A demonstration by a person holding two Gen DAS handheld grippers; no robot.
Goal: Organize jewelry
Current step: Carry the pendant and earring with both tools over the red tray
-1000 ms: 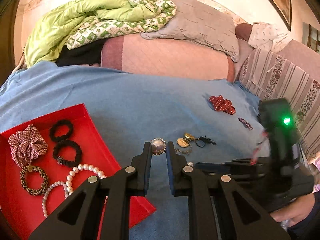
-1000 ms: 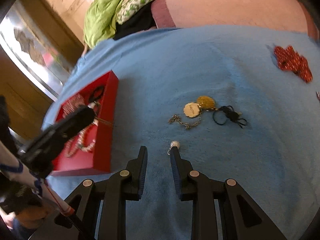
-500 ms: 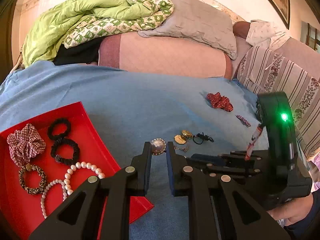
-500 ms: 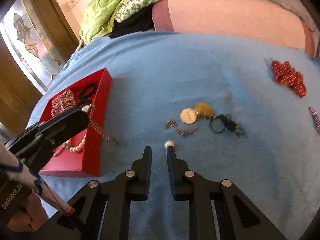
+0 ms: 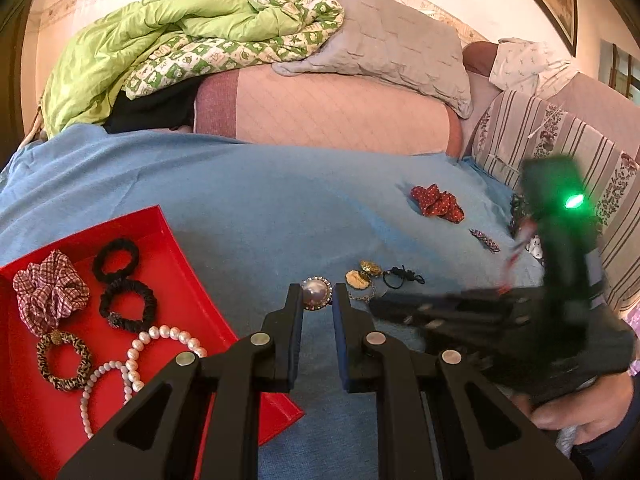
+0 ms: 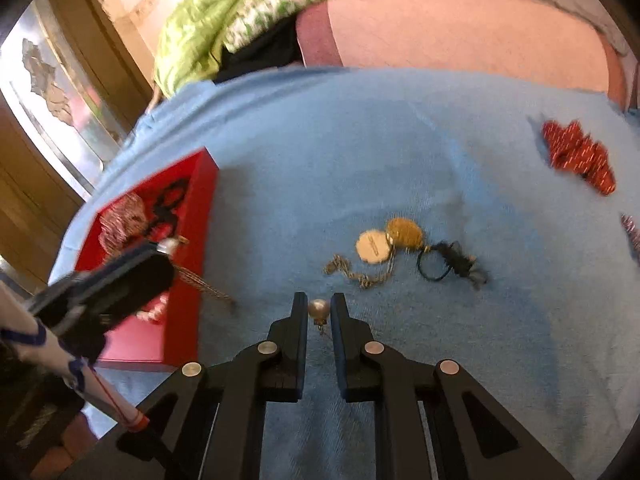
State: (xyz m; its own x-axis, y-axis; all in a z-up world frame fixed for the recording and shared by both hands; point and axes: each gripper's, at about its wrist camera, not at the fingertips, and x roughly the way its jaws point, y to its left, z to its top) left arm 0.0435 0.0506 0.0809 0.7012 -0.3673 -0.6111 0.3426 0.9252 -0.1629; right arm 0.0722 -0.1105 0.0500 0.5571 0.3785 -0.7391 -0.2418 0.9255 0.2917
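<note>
Red tray [image 5: 176, 240], blue blanket [image 5: 280, 200] — a red-checked scrunchie [image 5: 50, 294], white pearls [image 5: 168, 338], green quilt [image 5: 168, 28].

Bright daylight, seemingly from the window [image 6: 60, 92] at left; fisheye bending and dark corners throughout; the right wrist view is motion-blurred, the left sharper.

Tray [image 5: 172, 236] lies left of medallions [image 5: 362, 274] on the blanket [image 5: 280, 200]

Green quilt [image 5: 168, 36] on pink bolster [image 5: 340, 116], grey pillow [image 5: 396, 48], poss. window [image 6: 60, 92] left.
</note>
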